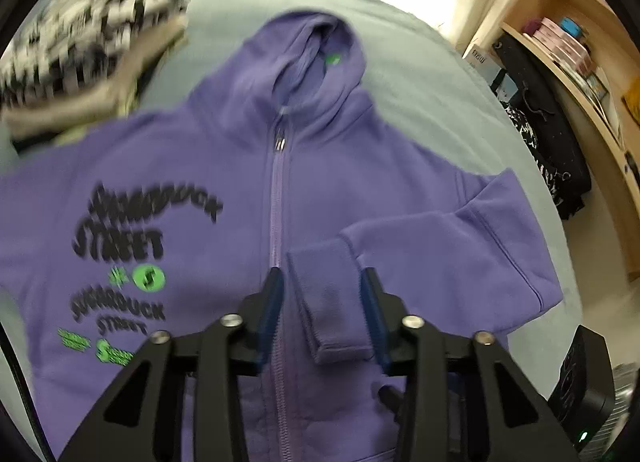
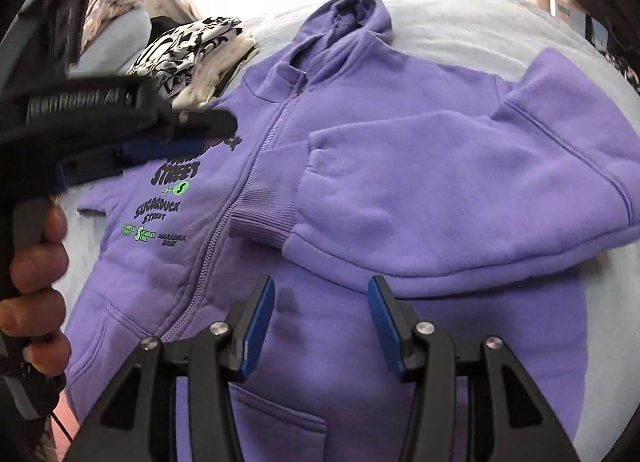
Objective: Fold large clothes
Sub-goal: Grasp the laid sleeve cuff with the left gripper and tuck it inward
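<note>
Blue-padded fingers (image 1: pixel 276 302) of the left gripper (image 1: pixel 324 282) stand released either side of the ribbed cuff (image 1: pixel 332 302), which lies between them without being pinched. That cuff ends the sleeve (image 1: pixel 460 229), already folded in across the chest of the purple hoodie (image 1: pixel 224 165), which lies zipped and face up on the pale blue bed (image 1: pixel 420 61), hood toward twelve o'clock. From the right wrist, the right gripper (image 2: pixel 320 302) hangs released over bare purple fleece at six o'clock, nothing between its pads, while a hand (image 2: pixel 36 254) at nine o'clock carries the other tool.

The step in hand looks like settling this sleeve flat before the other one is folded. To do it well, lift clear straight upward so the cuff is not dragged, check the cuff stays just beside the zipper, then mirror the fold from the printed side. A patterned clothes pile (image 1: pixel 80 49) at ten o'clock sits close; keep the fold off it.
</note>
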{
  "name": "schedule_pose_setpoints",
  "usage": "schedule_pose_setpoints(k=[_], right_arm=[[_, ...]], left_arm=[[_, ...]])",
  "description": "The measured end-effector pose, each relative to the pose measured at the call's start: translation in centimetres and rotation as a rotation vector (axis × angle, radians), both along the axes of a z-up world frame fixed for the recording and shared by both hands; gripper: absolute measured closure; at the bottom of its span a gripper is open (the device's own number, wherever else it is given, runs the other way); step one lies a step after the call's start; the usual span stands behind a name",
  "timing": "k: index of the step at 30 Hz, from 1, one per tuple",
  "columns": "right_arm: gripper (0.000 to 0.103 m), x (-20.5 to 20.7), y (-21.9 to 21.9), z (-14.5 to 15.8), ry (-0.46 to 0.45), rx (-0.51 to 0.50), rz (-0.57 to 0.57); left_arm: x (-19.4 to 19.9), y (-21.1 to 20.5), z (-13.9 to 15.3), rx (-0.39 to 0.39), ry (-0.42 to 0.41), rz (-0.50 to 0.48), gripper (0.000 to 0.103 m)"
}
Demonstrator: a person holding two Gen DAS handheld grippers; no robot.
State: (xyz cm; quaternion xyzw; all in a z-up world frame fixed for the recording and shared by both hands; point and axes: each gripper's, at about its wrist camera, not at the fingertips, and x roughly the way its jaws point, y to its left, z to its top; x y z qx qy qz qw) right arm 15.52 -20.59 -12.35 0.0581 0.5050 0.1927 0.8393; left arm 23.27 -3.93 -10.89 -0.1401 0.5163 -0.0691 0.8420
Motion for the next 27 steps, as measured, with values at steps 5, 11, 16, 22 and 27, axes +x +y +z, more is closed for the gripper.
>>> schedule_pose_setpoints(k=[5,11,16,22,27], right_arm=[[0.054,0.5,0.3,0.1,0.003,0.017,-0.009],[0.054,0.2,0.3,0.3,-0.007,0.014,-0.008],[0.054,0.4,0.0,0.3,0.001,0.027,-0.017],[0.054,0.2,-0.6,1.1,-0.007,0.046,-0.045],[0.054,-0.3,-1.9,4.0,-0.079,0.054,-0.077]], left_arm=[[0.8,1.2,-4.2,-0.159,0.130,-0.023,0.062],[0.9,-0.1,-6.0,-0.196,0.123,-0.041,0.062],[1.4,-4.1,-6.1,-0.100,0.093,-0.141,0.090],[1.4,-7.0,-3.3,0.011,-0.004,-0.187,0.096],[1.6,-6.3,4.1,0.069,-0.204,-0.152,0.096]])
